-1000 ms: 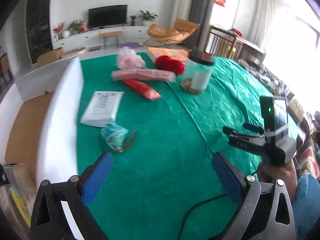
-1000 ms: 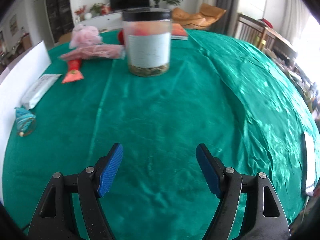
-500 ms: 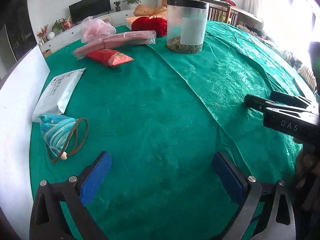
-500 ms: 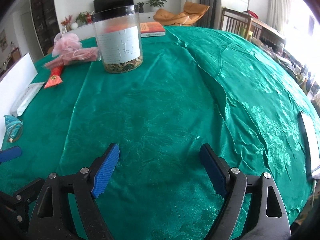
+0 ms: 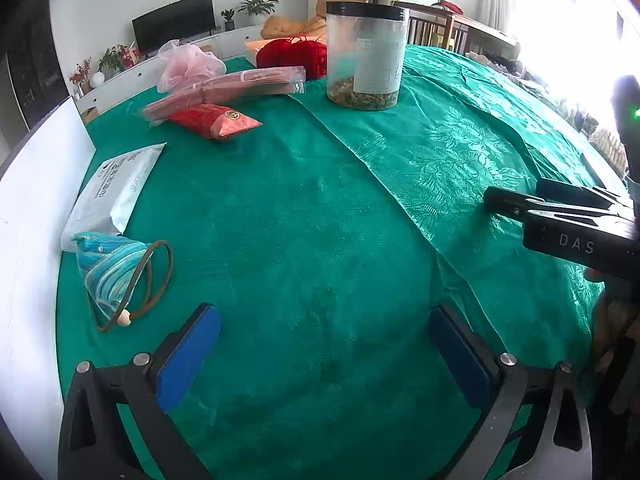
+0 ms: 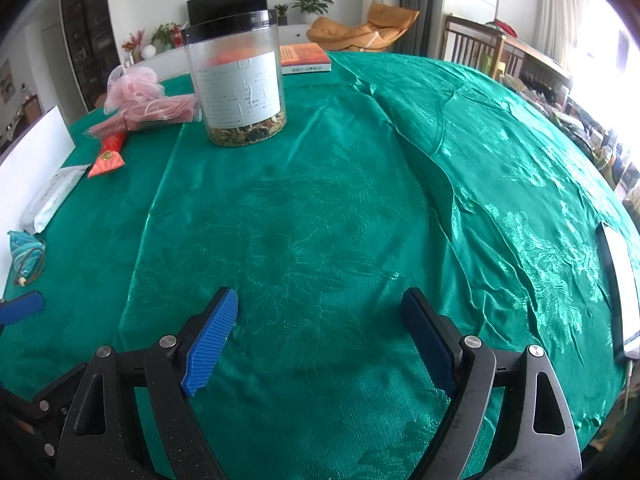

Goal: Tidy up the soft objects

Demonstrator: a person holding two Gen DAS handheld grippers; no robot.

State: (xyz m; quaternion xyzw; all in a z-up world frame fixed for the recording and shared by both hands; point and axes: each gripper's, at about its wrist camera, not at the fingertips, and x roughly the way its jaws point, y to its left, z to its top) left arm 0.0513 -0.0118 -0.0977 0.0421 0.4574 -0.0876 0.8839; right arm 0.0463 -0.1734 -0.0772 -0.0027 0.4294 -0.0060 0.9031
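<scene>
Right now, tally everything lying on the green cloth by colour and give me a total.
Red: 2, yarn ball, foil pouch
Pink: 2, mesh puff, flat packet
White: 1, mailer bag
Blue: 1, striped pouch
Clear: 1, jar
Orange: 1, book
Total: 8

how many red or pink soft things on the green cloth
4: pink mesh pouf at the far left, pink flat packet before it, red pouch nearer, red yarn behind the jar. More may hide behind the jar.

Glossy green cloth [image 6: 360,208] w/ clear plastic jar [image 6: 236,80].
</scene>
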